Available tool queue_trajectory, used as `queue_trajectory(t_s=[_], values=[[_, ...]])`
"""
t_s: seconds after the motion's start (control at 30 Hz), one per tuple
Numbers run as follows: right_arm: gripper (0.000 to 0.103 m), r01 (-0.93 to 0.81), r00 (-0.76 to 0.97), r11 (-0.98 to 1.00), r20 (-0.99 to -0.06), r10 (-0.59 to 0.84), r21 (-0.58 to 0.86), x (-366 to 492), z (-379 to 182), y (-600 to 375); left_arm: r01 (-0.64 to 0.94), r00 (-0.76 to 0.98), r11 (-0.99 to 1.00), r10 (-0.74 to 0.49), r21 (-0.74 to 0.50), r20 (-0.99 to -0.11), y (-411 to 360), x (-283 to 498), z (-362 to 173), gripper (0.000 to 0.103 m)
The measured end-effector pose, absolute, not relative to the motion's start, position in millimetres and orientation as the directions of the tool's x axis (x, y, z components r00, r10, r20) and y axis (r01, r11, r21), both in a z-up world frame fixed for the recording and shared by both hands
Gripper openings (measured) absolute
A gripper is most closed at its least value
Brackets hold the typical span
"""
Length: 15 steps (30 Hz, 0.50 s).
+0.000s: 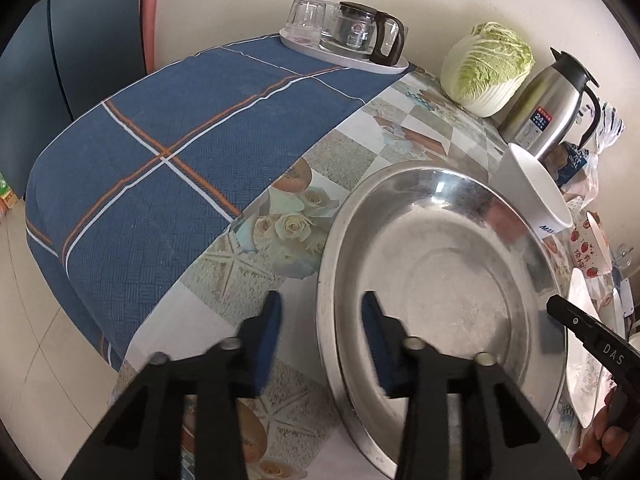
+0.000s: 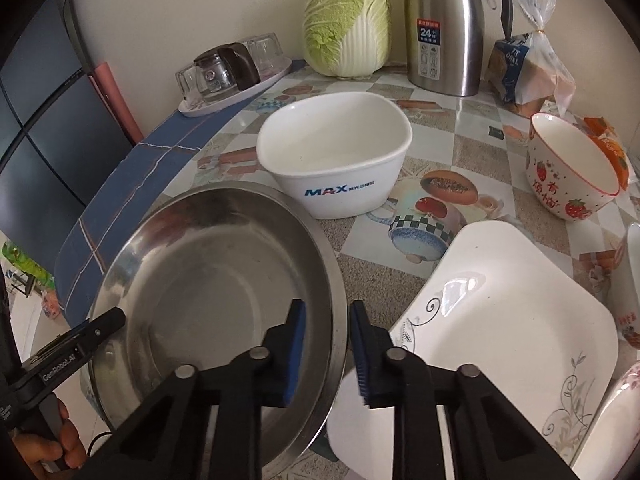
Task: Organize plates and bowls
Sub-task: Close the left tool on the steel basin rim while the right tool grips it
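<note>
figure legend. both wrist views look steeply down on a table [image 2: 472, 148] set against a pale wall [image 2: 180, 8]. the tabletop carries a glossy patchwork oilcloth printed with roses, fruit and cups; a blue checked cloth [image 1: 160, 152] with orange and white stripes covers its far side and hangs over the edge. pale floor tiles [image 1: 24, 280] show below the cloth, and dark blue panels [image 2: 36, 120] stand beyond the table.

the steel plate [image 1: 440, 264] lies on the oilcloth near the front edge. the left gripper [image 1: 320, 320] straddles one side of its rim, one blue pad outside and one inside, with clear gaps: spread, not pinching. the right gripper [image 2: 326, 324] straddles the opposite side of the rim the same way, its pads near the metal but apart from it. a hand [image 2: 44, 452] holds the left tool.

just behind the plate stands a white bowl [image 2: 340, 156] marked "max"; a strawberry bowl [image 2: 572, 168] sits tilted to the right; a white square plate [image 2: 512, 320] lies beside the steel plate, the two rims close together. along the wall: a tray of glassware [image 1: 344, 44], a cabbage [image 2: 348, 20], a steel flask [image 2: 444, 28], bagged bread [image 2: 528, 68].
</note>
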State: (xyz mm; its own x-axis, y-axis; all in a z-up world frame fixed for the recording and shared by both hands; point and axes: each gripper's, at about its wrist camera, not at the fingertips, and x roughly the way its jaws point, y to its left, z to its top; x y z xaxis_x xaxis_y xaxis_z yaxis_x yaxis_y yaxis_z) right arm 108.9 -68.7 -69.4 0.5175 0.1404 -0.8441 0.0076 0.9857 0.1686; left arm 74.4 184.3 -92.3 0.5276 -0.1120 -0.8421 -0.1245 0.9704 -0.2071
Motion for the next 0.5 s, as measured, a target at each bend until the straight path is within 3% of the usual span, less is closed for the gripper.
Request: queue_trajectory(t_s=[0.07, 0.13, 0.5], values=[[0.019, 0.010, 0.503, 0.986, -0.853, 0.139, 0.167, 109.8, -73.4, -68.9, -0.116, 0.525, 0.970, -0.120, -0.211, -0.842, 184.1, 74.4, -93.0, 0.020], [0.014, 0.016, 0.501, 0.984, -0.853, 0.147, 0.179, 108.7, -73.6, -71.0, -0.107, 0.522, 0.970, -0.132, -0.218, -0.843, 183.3, 73.9, -92.8, 0.016], [0.013, -0.016, 0.523, 0.983, -0.837, 0.163, 0.182, 95.8, -58.3, -64.4, -0.109, 0.529, 0.977, -0.100, -0.184, -0.842, 187.9, 61.8, -74.3, 0.015]])
